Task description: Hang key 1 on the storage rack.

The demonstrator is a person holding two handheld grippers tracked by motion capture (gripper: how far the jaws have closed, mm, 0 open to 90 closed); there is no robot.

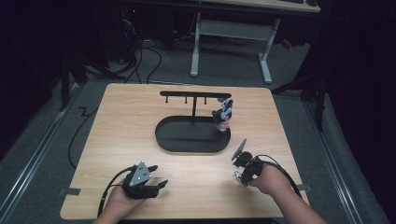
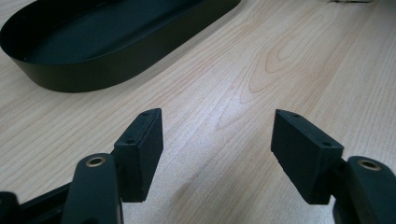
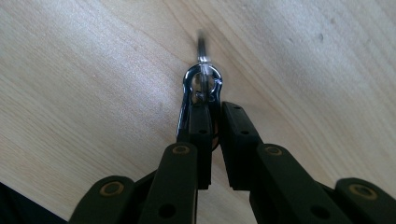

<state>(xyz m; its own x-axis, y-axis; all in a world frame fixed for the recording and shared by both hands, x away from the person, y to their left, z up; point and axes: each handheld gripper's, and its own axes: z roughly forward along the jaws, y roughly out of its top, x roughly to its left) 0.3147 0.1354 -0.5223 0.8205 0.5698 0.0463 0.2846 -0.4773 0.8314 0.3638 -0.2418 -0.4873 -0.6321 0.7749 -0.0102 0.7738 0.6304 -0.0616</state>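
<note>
A person's right tongs [image 3: 215,112] pinch a small metal clip [image 3: 201,84], its shiny chrome loop jutting just past the matte black jaw tips above a pale wood-grain surface [image 3: 93,93]. The clip's long axis runs in line with the jaws, pointing away from the hand; a thin stem beyond the loop is blurred and hard to make out, and the clip's lower part is hidden between the jaws. From above, the right tongs [image 1: 243,163] sit near the surface's right front, short of a black oval tray [image 1: 187,140] with a low smooth wall. A slim black T-shaped stand [image 1: 194,95] with small pegs rises from the tray, and a dangling trinket [image 1: 223,114] in grey, white and pink hangs at its right end, too small to read. The left tongs [image 2: 217,140] rest spread wide and hold nothing, their blocky ribbed pads over bare wood, the tray [image 2: 70,77] cut off at the frame's top edge.
</note>
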